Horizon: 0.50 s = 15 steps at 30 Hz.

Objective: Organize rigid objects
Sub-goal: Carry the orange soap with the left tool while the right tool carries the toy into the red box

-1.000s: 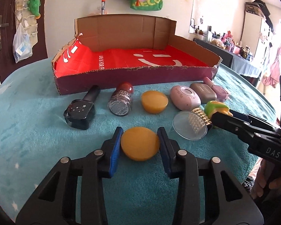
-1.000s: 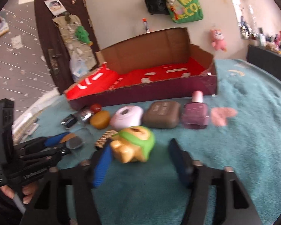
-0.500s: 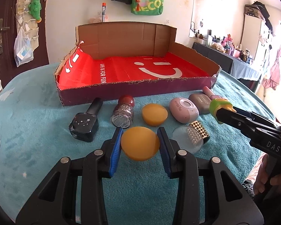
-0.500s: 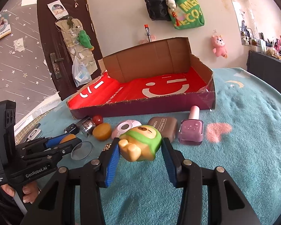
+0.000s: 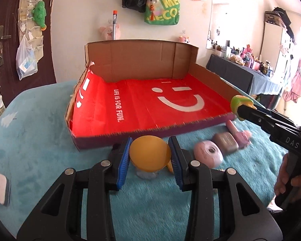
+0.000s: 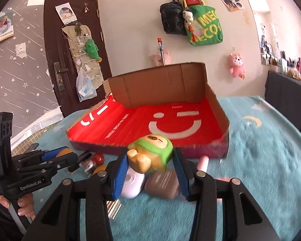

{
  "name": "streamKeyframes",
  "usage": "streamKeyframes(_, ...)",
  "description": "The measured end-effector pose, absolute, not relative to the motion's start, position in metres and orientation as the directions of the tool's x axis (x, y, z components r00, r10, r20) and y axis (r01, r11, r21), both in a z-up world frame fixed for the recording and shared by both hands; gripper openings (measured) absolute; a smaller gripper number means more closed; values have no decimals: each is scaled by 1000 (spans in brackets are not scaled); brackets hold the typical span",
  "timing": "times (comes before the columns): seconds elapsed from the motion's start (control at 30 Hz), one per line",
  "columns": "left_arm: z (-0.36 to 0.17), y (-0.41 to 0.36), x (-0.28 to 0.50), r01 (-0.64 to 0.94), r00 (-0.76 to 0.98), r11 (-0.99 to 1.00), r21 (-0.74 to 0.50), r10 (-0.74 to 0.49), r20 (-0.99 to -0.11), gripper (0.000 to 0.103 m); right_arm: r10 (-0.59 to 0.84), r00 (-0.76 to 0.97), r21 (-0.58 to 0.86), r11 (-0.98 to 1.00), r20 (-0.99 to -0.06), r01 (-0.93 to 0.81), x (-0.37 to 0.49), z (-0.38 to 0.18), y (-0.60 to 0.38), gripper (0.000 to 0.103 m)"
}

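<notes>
Two grippers were seen above a table covered in teal plush cloth (image 5: 40, 150), each closed on an object. In the left wrist view, the left gripper (image 5: 150, 156) was narrowed onto an orange disc (image 5: 149, 153), which was pinched at its edges between the blue pads and held clear of the cloth. In the right wrist view, the right gripper (image 6: 150, 165) was clamped on a green-hooded toy figure (image 6: 151, 153), which was likewise raised off the table. Beneath and just beyond the grippers, blurred items were left lying on the cloth: a pale pink round case (image 5: 207, 154), a brown rounded case (image 5: 225, 142) beside it, and a pink nail-polish bottle (image 5: 238, 133) next to that. A red-capped small jar (image 6: 94, 160) and a second orange disc (image 6: 100, 168) were made out to the left in the right wrist view. Further back, an open cardboard box (image 5: 142, 64) with a red smiley-printed floor was set on the table, with nothing seen in it. A green tote bag (image 6: 205, 28) and a black backpack (image 6: 171, 20) were hung on the far wall, and a dark door (image 6: 70, 60) was visible at the left.
</notes>
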<state>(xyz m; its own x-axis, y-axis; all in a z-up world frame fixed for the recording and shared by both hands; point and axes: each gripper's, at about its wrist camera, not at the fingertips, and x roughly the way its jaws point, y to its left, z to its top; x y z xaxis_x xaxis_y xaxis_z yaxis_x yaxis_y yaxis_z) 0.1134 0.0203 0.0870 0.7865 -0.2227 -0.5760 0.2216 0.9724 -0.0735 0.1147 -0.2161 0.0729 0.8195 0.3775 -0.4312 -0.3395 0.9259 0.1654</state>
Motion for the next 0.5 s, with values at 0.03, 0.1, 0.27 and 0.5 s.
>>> streamKeyframes(0.03, 89, 22, 121, 218, 784, 973, -76, -221, -580, 36, 372, 820, 152, 928, -436, -340, 123, 76, -215, 48)
streamKeyframes(0.1, 94, 24, 137, 206, 785, 977, -61, -202, -586, 36, 351, 819, 121, 935, -455, -333, 139, 81, -214, 48)
streamKeyframes(0.27, 96, 23, 175, 205, 757, 979, -12, -166, -632, 36, 281, 805, 24, 949, -522, -315, 180, 88, -210, 48)
streamKeyframes(0.5, 84, 21, 218, 203, 709, 978, 53, -109, -697, 36, 181, 717, -75, 948, -673, -310, 231, 77, -204, 48)
